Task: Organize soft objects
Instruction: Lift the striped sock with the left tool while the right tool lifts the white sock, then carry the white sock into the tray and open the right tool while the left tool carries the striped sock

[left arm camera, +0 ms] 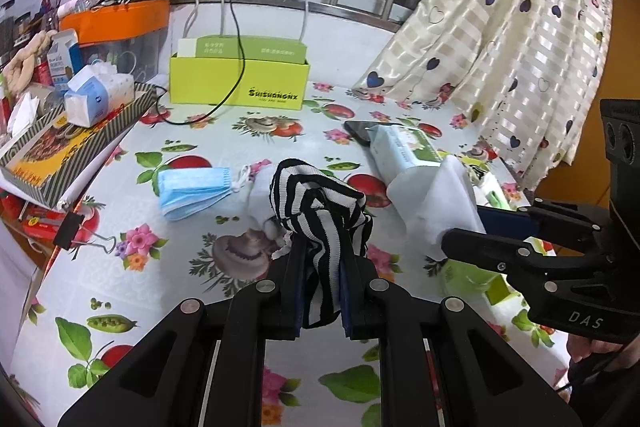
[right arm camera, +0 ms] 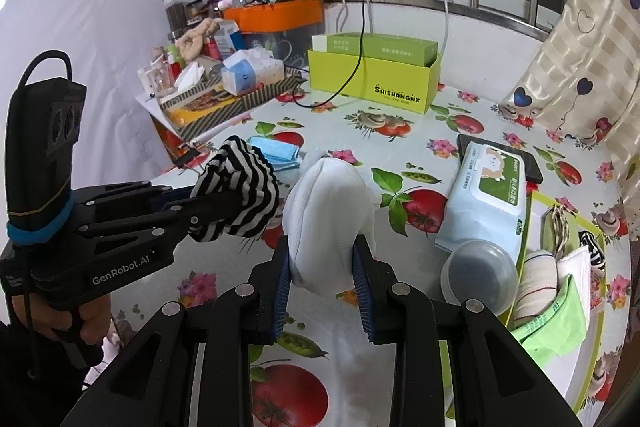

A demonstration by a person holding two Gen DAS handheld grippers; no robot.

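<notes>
My left gripper (left arm camera: 322, 251) is shut on a black-and-white striped cloth (left arm camera: 320, 211), bunched above the flowered tablecloth (left arm camera: 160, 287). My right gripper (right arm camera: 322, 255) is shut on a white cloth (right arm camera: 328, 203), also held off the table. In the left wrist view the right gripper (left arm camera: 464, 227) comes in from the right with the white cloth (left arm camera: 440, 195). The right wrist view shows the left gripper (right arm camera: 224, 205) at the left with the striped cloth (right arm camera: 240, 187). A blue face mask (left arm camera: 192, 191) lies flat beyond both cloths. A lime-rimmed tray (right arm camera: 527, 227) at the right holds rolled and folded cloths.
A wet-wipes pack (right arm camera: 488, 195) lies partly on a phone (right arm camera: 536, 167) beside the tray, with a clear plastic bowl (right arm camera: 480, 275) in front of it. A lime box (left arm camera: 240, 83) with cables stands at the back. Cluttered boxes (left arm camera: 80, 131) fill the left edge, and a curtain (left arm camera: 500, 47) hangs right.
</notes>
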